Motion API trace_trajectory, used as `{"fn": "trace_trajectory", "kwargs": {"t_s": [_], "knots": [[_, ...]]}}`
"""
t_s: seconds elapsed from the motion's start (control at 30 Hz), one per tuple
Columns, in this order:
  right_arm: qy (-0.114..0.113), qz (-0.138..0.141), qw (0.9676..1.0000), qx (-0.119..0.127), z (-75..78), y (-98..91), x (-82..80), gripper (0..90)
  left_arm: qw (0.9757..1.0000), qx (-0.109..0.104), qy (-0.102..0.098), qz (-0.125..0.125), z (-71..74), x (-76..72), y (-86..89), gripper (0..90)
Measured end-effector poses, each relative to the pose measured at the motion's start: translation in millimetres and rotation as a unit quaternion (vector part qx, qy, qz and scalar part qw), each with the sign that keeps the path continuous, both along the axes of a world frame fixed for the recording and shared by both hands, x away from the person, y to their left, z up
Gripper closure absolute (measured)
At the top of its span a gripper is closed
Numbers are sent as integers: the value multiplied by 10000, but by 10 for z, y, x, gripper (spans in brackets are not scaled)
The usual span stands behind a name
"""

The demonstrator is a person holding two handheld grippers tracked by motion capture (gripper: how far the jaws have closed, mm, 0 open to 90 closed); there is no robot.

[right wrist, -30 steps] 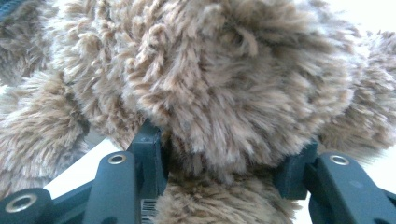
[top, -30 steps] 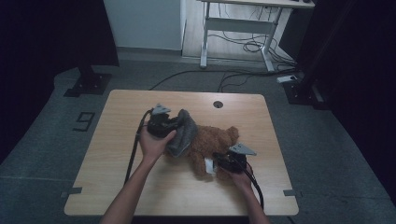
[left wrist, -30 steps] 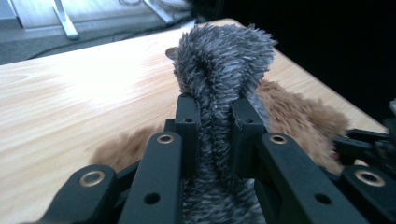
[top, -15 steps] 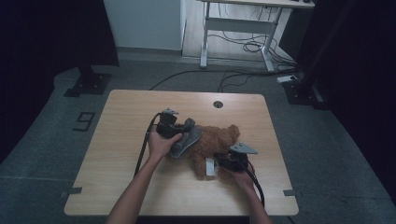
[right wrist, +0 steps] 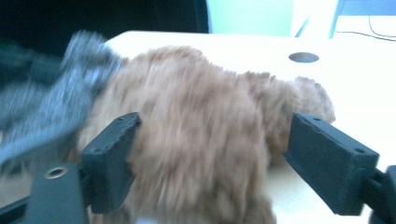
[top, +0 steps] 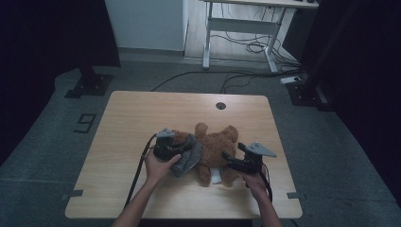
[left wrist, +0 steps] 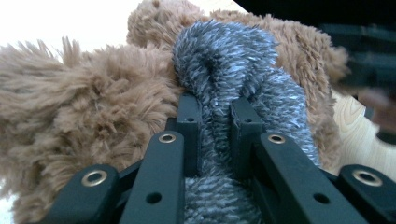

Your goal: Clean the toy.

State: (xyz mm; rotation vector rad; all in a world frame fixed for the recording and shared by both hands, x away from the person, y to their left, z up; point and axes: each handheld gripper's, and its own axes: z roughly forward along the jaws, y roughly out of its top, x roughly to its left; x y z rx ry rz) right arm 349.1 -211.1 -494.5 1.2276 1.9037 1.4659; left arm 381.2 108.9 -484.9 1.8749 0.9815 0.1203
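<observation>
- Plush brown teddy bear lies near the middle of the wooden table, just below its round cable hole.
- Left gripper, on the bear's left side, is clamped tight on a grey fuzzy garment draped against the bear.
- Right gripper, on the bear's right side, has just been opening; its jaws stand wide astride the fur, pads clear of it.

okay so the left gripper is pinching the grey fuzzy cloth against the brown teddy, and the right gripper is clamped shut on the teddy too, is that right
Not quite. The right gripper is not clamped: the right gripper view shows its jaws spread wide apart, just opened, with the brown teddy loose between them. The left gripper does pinch the grey fuzzy cloth against the teddy.
</observation>
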Motion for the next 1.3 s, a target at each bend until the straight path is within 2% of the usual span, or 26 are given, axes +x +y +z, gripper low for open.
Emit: {"fn": "trace_trajectory", "kwargs": {"t_s": [0.07,0.17,0.2,0.27,0.33,0.43,0.47,0.57,0.63,0.7,0.73,0.8,0.9,0.93,0.97,1.03,1.07,1.1,1.13,1.17,1.2,1.23,1.3], "knots": [[144,54,9998,-119,63,63,131,133,10000,-45,-35,15,-17,-44,8,773],[550,205,9979,-256,36,167,342,87,9999,-140,-13,17,-41,-70,29,771],[754,265,9966,-190,1,178,406,85,9999,-150,-14,22,-44,-72,30,772],[998,370,9943,32,-59,158,443,169,9999,-145,-22,12,-48,-79,24,771],[1084,552,9924,168,-111,140,418,292,9999,-112,-34,-5,-49,-91,13,772],[1000,711,9922,217,-171,121,325,434,9999,-107,-38,-34,-52,-134,8,771],[988,734,9921,229,-177,119,292,459,9999,-124,-39,-31,-54,-152,12,770],[719,743,9946,84,-207,135,178,511,9997,-229,-12,-33,-32,-210,39,767],[465,714,9964,8,-244,149,81,533,9996,-272,8,-54,45,-250,44,765],[298,648,9974,-41,-275,166,-1,543,9997,-135,-151,-111,181,-275,-6,766],[225,620,9978,-55,-287,175,-27,545,9994,-93,-263,-200,302,-275,-77,766],[39,574,9983,-51,-331,215,-91,546,9987,-91,-395,-315,442,-262,-214,767],[-129,607,9977,-277,-322,271,-143,547,9970,-69,-589,-494,633,-193,-555,766],[-164,587,9977,-309,-323,283,-160,546,9967,-95,-605,-527,662,-160,-649,766],[-191,571,9977,-313,-329,288,-172,547,9967,-231,-556,-535,682,-86,-802,765],[-274,527,9976,-346,-344,286,-207,547,9973,-359,-332,-545,654,39,-1013,764],[-283,517,9976,-353,-346,286,-220,547,9980,-229,-252,-531,617,96,-1128,764],[-303,508,9975,-381,-348,285,-237,547,9985,46,-261,-475,559,141,-1235,763],[-344,498,9973,-422,-351,286,-254,547,9976,509,-285,-369,453,184,-1340,763],[-384,476,9970,-478,-355,290,-272,547,9967,695,-269,-332,373,210,-1373,763],[-400,459,9968,-515,-358,294,-278,550,9978,577,-150,-298,262,238,-1354,762],[-379,423,9966,-588,-370,305,-281,554,9988,408,-74,-254,221,248,-1297,762],[-396,436,9967,-563,-386,303,-280,556,9993,304,-49,-209,220,238,-1177,762]]}}
